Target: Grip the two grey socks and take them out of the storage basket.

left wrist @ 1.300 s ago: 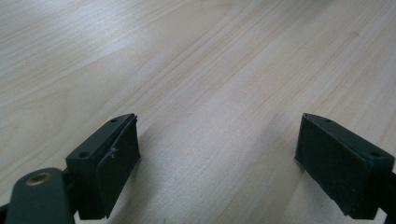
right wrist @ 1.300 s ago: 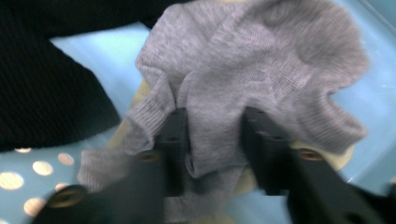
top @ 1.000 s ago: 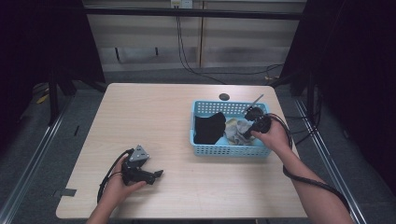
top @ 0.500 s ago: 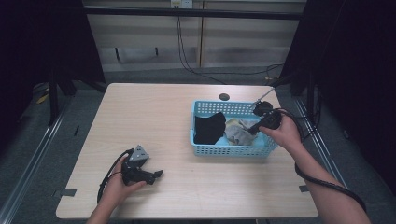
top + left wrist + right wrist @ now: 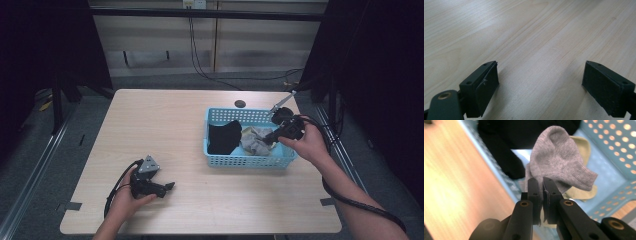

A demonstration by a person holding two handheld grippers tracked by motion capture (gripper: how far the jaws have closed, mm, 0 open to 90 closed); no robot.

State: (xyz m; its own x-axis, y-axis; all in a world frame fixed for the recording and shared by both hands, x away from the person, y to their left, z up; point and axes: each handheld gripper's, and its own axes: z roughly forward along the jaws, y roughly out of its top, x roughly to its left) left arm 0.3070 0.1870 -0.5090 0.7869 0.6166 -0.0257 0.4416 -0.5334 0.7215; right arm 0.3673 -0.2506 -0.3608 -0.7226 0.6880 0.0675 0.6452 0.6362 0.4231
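left gripper (image 5: 169, 186) sits low on the desk (image 5: 165, 125) at the near left, held in the person's left hand (image 5: 127, 200), grey three-cornered plate on top, cable looping off to its left. jaws point right across the wood. in the left gripper view the two black pads (image 5: 485, 87) stand wide apart with bare woodgrain between them, gripping no object.

middle of the desk is plain light wood. a small dark round disc (image 5: 240, 104) lies on it just behind the basket.

light blue perforated basket (image 5: 250, 161) sits right of centre. inside, at its left end, a black sock (image 5: 224, 137). right of that, a grey sock (image 5: 255, 142), bunched, with a beige sock (image 5: 580, 192) under it, seen in the right gripper view.

right gripper (image 5: 270, 139) is over the right part of the basket, in the person's right hand (image 5: 307, 145), jaws aimed left and down into it. jaws are together, clamped on the grey sock (image 5: 560, 167): the fabric is pinched at one edge between the pads and the rest hangs free, above the beige sock and the basket floor. black sock lies behind it in that view, not touching the gripper. can't tell whether the lower end of the grey sock touches the pile.
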